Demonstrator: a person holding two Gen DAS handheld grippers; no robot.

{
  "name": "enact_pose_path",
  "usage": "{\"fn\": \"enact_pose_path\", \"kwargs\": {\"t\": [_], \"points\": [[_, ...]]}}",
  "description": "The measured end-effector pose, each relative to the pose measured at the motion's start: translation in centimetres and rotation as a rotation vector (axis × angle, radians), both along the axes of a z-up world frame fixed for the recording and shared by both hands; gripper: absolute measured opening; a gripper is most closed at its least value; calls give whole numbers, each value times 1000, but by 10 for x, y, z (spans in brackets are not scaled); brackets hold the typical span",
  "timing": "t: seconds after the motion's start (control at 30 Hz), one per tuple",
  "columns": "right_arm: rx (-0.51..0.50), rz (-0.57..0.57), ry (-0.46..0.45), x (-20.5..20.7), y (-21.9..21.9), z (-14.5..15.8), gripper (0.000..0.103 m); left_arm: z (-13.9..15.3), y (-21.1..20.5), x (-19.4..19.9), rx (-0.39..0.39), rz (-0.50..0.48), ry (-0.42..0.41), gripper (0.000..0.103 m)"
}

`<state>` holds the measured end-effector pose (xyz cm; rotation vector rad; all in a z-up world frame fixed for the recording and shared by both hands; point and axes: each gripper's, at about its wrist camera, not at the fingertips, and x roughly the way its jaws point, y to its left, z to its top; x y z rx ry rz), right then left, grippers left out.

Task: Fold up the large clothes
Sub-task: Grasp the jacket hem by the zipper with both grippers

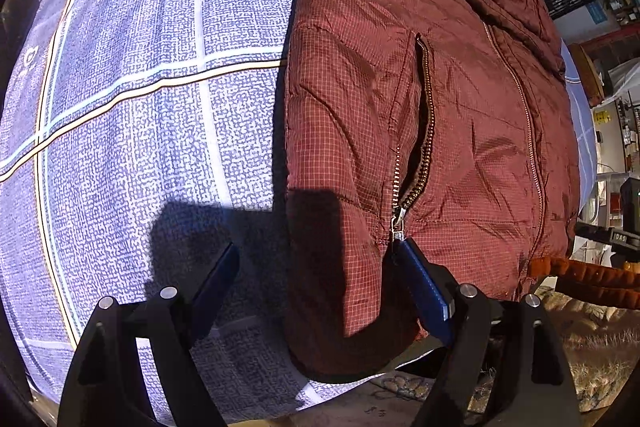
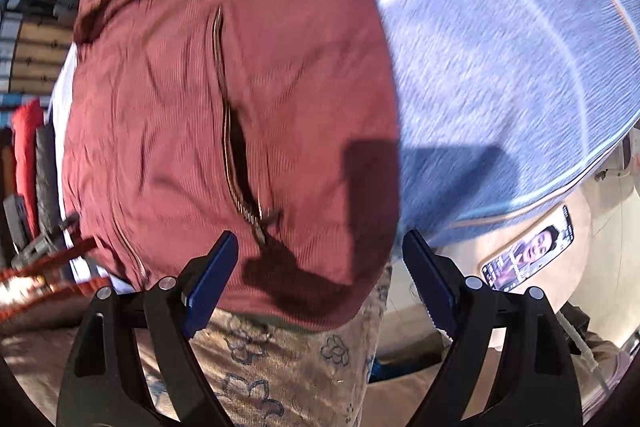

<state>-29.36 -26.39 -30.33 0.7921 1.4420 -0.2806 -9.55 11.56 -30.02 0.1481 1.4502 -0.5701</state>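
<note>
While both jaws gape empty, jacket point(image 1: 420, 107) lies beneath.

"DAS" on a dark bar point(image 1: 619, 237) at right.

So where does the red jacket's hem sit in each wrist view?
Left wrist: jacket fills the right half, its hem corner low between the fingers.
Right wrist: jacket fills centre-left, hem between the fingers.
Shared landmark: blue patterned cloth under the jacket.
</note>
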Motion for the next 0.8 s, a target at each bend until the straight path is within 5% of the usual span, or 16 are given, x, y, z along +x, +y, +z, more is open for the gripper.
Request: {"fn": "enact_pose_path", "kwargs": {"t": [0.2,0.33,0.5,0.57,0.8], "points": [[65,-7,38,-4,14,-28,74,-10,-6,-7,-31,24,33,75],[95,-20,18,-2,16,-30,52,-15,-19,-14,-39,-25,63,62],[34,83,23,8,23,-7,24,-9,-32,-17,-20,-46,49,44],[13,105,9,11,26,8,20,0,-32,-16,-20,-45,37,27],[-22,101,-124,22,21,58,14,41,-42,-7,-91,-45,-6,16]]}}
